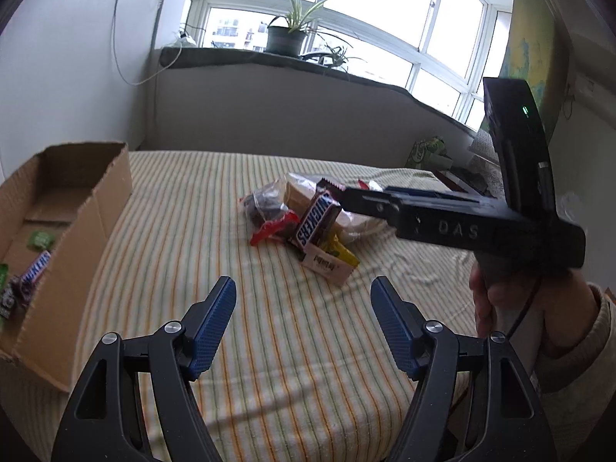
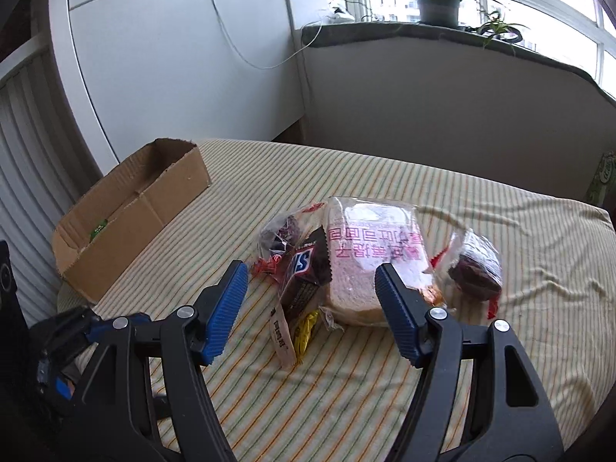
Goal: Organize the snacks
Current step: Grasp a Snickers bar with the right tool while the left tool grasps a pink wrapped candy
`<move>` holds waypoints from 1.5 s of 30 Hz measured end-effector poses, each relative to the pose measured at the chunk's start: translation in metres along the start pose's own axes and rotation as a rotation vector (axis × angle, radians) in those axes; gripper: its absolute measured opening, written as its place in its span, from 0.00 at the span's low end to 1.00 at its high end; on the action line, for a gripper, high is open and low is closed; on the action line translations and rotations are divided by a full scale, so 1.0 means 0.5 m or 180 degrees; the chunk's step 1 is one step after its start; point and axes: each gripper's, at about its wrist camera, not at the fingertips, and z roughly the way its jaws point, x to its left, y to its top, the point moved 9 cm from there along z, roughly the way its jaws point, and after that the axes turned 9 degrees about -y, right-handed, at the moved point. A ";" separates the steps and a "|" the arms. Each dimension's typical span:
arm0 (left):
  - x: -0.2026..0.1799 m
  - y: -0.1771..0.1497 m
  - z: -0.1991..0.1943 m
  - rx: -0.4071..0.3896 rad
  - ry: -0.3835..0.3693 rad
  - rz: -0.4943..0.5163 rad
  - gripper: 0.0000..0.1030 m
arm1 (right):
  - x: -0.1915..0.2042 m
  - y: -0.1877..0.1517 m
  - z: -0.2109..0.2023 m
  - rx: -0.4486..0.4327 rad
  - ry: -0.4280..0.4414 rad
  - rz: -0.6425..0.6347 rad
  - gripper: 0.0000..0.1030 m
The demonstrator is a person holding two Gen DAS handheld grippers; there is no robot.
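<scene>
The right gripper (image 2: 310,308) is the nearer tool: its jaws stand spread with nothing between the pads, and the snack pile lies just ahead of them and a little below, on the striped cloth (image 2: 385,392). Straight beyond the gap sits the Snickers bar (image 2: 306,273), propped on the other packets; its long axis runs roughly along the gripper's pointing line, one crimped end toward the fingers and the other away and up, so the jaws already straddle its narrow width. Touching its right side lies the bread pack (image 2: 369,258), flat and broad, partly behind the right finger; a dark cake in clear wrap (image 2: 477,269) lies farther right, apart from it. The left gripper (image 1: 304,319) is also spread and empty, farther back from the pile, which lies ahead and slightly right of it. The box (image 2: 127,211) stands well to the left of both tools, its long axis running away from them, open top up, a few snacks already inside. My judgement: the right gripper takes the bar.
</scene>
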 end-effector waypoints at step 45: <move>0.017 0.001 0.129 0.0074 -0.0241 -0.0714 0.12 | 0.004 0.001 0.041 0.0580 0.0868 -0.0002 0.19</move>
